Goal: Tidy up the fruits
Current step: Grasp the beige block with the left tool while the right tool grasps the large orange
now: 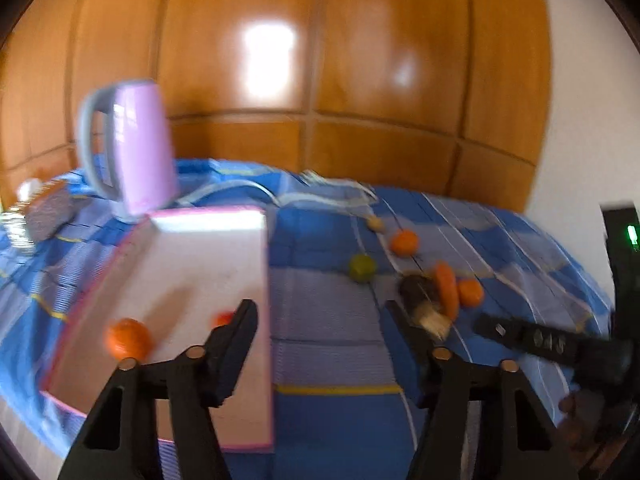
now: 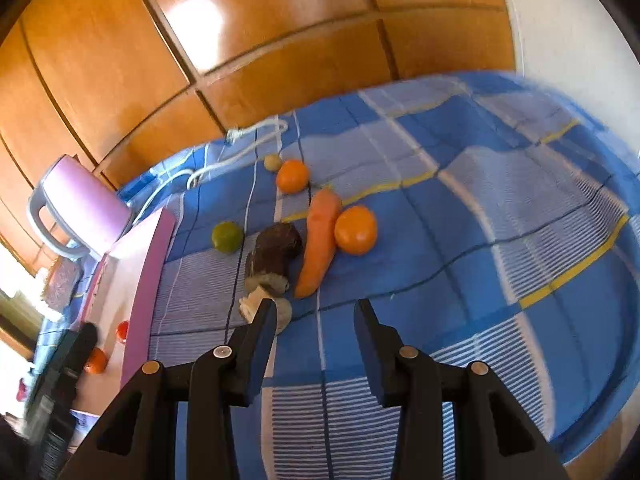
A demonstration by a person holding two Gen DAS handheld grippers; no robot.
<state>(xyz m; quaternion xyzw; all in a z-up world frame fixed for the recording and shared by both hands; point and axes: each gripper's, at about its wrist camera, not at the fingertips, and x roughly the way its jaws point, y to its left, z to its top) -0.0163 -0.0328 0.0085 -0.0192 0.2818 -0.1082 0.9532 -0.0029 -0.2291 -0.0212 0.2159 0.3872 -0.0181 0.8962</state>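
A pink-edged box [image 1: 192,280] lies on the blue checked cloth and holds an orange [image 1: 128,339] and a small red fruit [image 1: 222,318]. My left gripper [image 1: 320,322] is open and empty by the box's right edge. On the cloth lie a green lime [image 2: 227,237], a carrot [image 2: 319,240], two oranges [image 2: 355,230] [image 2: 292,176], a small yellowish fruit [image 2: 273,161] and a dark brown lump with pale pieces [image 2: 276,252]. My right gripper [image 2: 316,320] is open and empty, just in front of the carrot's tip. The box also shows in the right wrist view [image 2: 136,276].
A lilac kettle [image 1: 132,148] stands behind the box with its white cord [image 2: 240,148] trailing over the cloth. A grey block [image 1: 50,214] lies at far left. A wooden wardrobe [image 1: 320,60] backs the scene. The right gripper's body [image 1: 560,344] shows at the right.
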